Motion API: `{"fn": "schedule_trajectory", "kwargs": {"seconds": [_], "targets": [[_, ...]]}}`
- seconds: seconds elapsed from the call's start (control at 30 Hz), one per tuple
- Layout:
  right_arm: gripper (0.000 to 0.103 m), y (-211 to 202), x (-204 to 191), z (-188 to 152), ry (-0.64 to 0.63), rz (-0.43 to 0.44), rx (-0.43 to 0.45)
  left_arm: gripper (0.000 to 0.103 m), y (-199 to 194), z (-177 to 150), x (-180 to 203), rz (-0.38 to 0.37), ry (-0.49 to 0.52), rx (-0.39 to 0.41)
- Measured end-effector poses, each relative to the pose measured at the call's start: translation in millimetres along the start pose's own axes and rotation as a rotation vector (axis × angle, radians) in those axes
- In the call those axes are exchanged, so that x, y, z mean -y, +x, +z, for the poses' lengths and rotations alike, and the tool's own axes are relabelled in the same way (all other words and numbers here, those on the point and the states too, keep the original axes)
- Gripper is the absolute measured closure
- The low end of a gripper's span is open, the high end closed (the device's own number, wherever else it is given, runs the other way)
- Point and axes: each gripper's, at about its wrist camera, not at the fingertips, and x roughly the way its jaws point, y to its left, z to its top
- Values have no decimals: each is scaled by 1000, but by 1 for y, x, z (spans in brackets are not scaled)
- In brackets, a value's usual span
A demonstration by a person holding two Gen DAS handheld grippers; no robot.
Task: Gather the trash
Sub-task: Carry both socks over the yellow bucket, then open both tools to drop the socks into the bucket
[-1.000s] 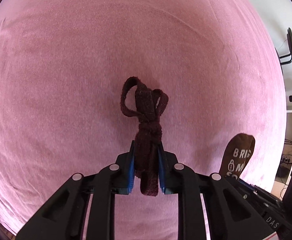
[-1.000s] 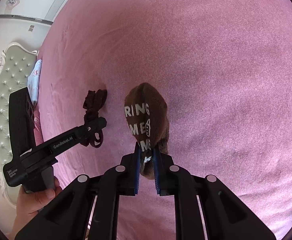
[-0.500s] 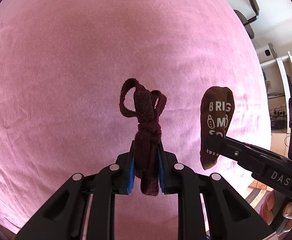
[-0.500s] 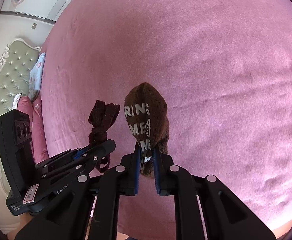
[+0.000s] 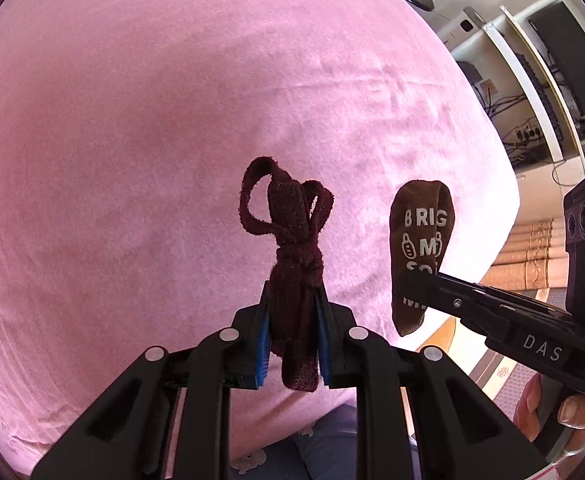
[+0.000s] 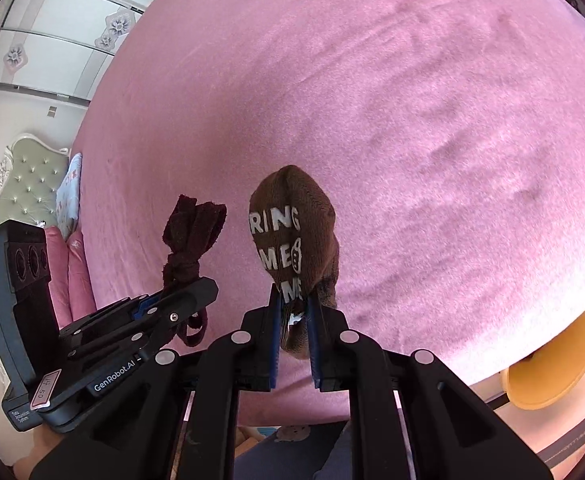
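both grippers have swung toward the bed's (image 5: 172, 120) foot edge. left gripper (image 5: 292, 338) is clamped on the knotted maroon sock (image 5: 294, 264), right gripper (image 6: 294, 332) is pinched shut on the brown printed sock (image 6: 292, 236). both socks hang limp above the bed; soft and light, so a mid-body pinch looks enough.

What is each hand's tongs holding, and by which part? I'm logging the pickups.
The left tongs clamp a knotted dark-red cloth strip just below its knot. The right tongs clamp a brown lettered sock near its lower end.
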Motion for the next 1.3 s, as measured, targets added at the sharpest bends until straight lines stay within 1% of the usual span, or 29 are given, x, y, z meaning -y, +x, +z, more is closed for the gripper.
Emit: {"fn": "schedule_trajectory", "kwargs": {"seconds": [0.07, 0.13, 0.17, 0.33, 0.5, 0.6, 0.73, 0.9, 1.0, 1.07, 1.23, 1.3], "targets": [[91, -14, 14, -14, 33, -3, 25, 84, 2, -9, 12, -3, 46, -16], [91, -26, 29, -28, 69, -7, 52, 84, 6, -22, 35, -10, 89, -36], [91, -32, 38, -34, 89, -9, 64, 84, 6, -35, 44, -13, 109, -44], [91, -67, 91, -68, 203, -22, 119, 84, 21, -57, 107, -37, 230, -91], [91, -110, 157, -101, 304, -26, 164, 84, 37, -79, 176, -63, 341, -134], [91, -134, 194, -121, 345, -38, 184, 84, 45, -99, 212, -80, 376, -160], [91, -160, 242, -145, 418, -39, 207, 84, 64, -116, 261, -84, 433, -194], [90, -181, 294, -174, 492, -59, 217, 84, 91, -125, 319, -90, 505, -245], [90, -187, 315, -193, 520, -90, 217, 84, 109, -136, 350, -89, 565, -288], [90, -188, 327, -203, 549, -88, 214, 84, 120, -145, 368, -80, 601, -313], [90, -192, 359, -225, 616, -76, 214, 84, 140, -164, 397, -86, 658, -365], [88, -193, 364, -230, 631, -67, 215, 83, 146, -169, 403, -83, 669, -382]]}}
